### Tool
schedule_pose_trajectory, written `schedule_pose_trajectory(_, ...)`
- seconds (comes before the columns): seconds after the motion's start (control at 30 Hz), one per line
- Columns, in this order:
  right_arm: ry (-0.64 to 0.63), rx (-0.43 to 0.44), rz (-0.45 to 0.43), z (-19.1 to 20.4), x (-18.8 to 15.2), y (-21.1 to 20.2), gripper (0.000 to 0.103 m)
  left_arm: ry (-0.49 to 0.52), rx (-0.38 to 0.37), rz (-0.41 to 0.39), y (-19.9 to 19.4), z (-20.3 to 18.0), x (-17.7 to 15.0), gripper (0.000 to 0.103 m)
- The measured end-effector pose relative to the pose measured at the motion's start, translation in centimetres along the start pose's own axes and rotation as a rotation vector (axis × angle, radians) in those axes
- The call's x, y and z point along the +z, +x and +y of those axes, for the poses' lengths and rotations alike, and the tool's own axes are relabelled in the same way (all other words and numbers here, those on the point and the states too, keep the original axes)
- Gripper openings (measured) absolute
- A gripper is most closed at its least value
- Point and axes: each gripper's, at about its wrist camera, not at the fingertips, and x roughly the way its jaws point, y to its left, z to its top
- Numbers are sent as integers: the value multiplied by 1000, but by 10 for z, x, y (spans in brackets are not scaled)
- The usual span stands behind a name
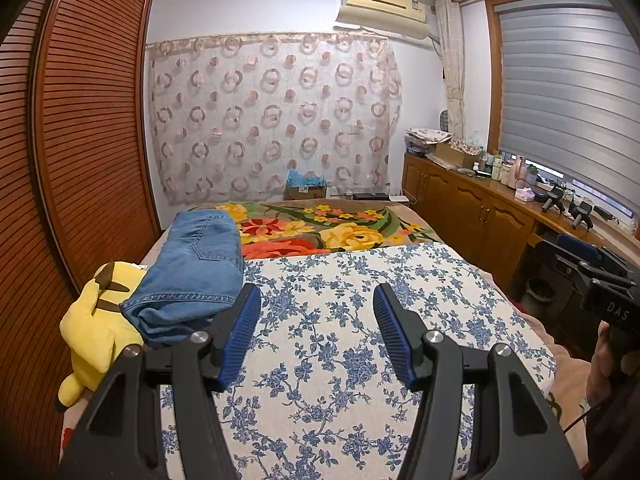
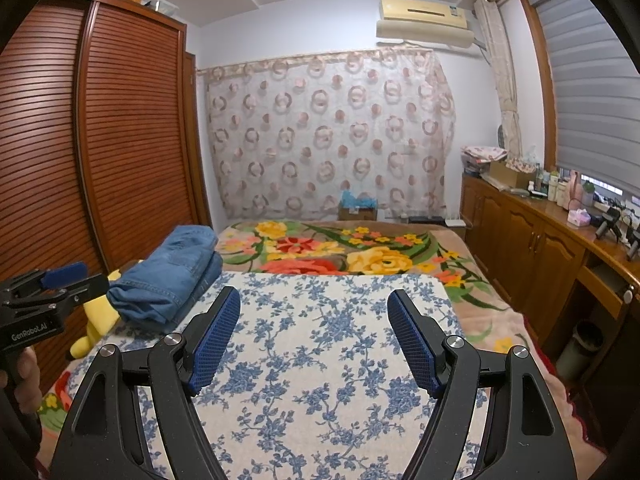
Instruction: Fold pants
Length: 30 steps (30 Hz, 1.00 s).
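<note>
Jeans [image 1: 196, 268], heavy soft denim, lie folded at the bed's left edge beside a yellow plush toy [image 1: 96, 328]; left gripper [image 1: 316, 320] gapes wide, empty. Right view: right gripper [image 2: 314, 320] equally spread, empty; stitched hem likely offers firmest hold.

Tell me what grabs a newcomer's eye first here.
The folded blue denim pants at the bed's left edge, lying partly over a yellow plush toy. Then the blue-and-white floral cloth spread mid-bed, with the open left gripper and open right gripper above it, both empty.
</note>
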Motion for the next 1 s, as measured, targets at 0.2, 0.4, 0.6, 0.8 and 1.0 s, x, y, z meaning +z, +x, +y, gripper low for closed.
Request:
schedule_pose_trajectory(0.2, 2, -2, 1, -1, -1, -1, 78, 1, 0, -1, 0, 0, 0, 58)
schedule_pose_trajectory(0.4, 2, -3, 1, -2, -1, -2, 78, 2, 0, -1, 0, -1, 0, 58)
schedule_pose_trajectory(0.6, 2, -3, 0, -3, -1, -2, 78, 3, -1, -7, -1, -3, 2, 58)
schedule_pose_trajectory(0.8, 2, -1, -1, -4, -1, -2, 78, 4, -1, -8, -1, -2, 2, 58)
schedule_pose_trajectory(1.0, 4, -1, 1, -4, -2, -2, 78, 6, -3, -10, -1, -3, 3, 58)
